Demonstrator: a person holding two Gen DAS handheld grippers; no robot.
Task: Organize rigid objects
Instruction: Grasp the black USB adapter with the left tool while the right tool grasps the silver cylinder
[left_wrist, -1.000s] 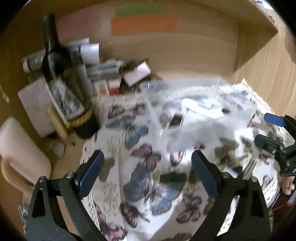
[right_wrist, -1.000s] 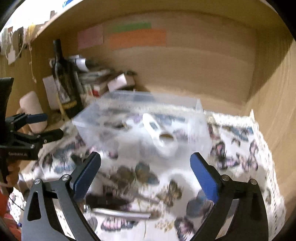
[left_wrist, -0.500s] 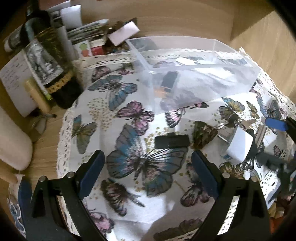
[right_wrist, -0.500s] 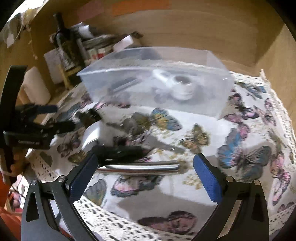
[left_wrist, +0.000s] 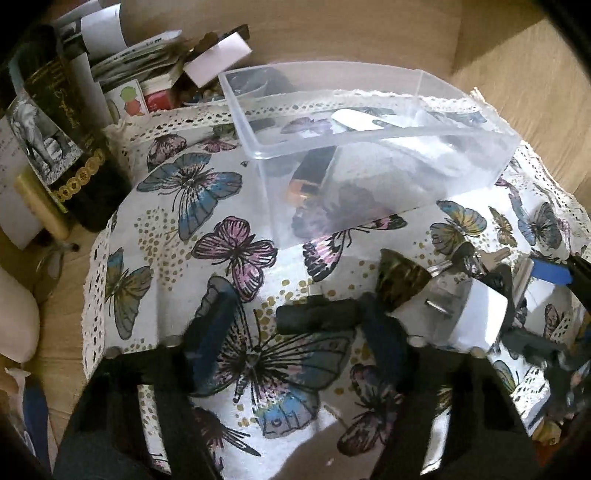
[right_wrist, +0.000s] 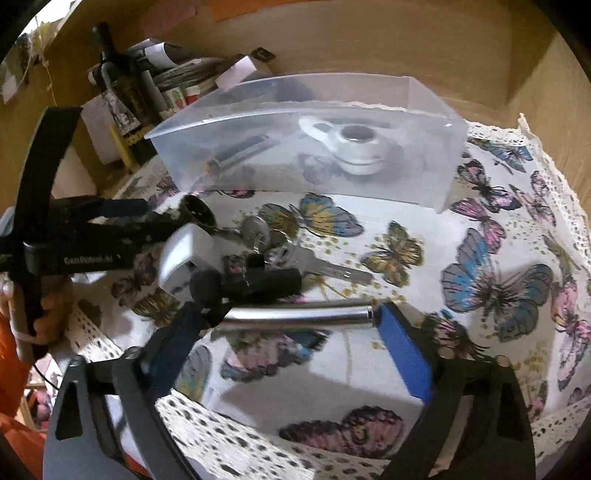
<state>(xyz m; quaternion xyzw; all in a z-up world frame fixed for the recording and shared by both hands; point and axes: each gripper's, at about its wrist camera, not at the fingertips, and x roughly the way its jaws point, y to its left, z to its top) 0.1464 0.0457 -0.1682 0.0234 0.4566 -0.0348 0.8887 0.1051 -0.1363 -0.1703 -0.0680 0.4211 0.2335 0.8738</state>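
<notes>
Near the clear box (right_wrist: 306, 162) on the butterfly cloth (right_wrist: 424, 258), the right claw (right_wrist: 291, 343) straddles a metal tube (right_wrist: 299, 315), spread; the left claw (left_wrist: 295, 339) spreads around a black stick (left_wrist: 319, 318).

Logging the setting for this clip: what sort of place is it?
Probably a home desk or shelf nook: wooden walls, a butterfly-print cloth with a lace edge, a wine bottle beside stacked papers, and a clear plastic box for small household items.
</notes>
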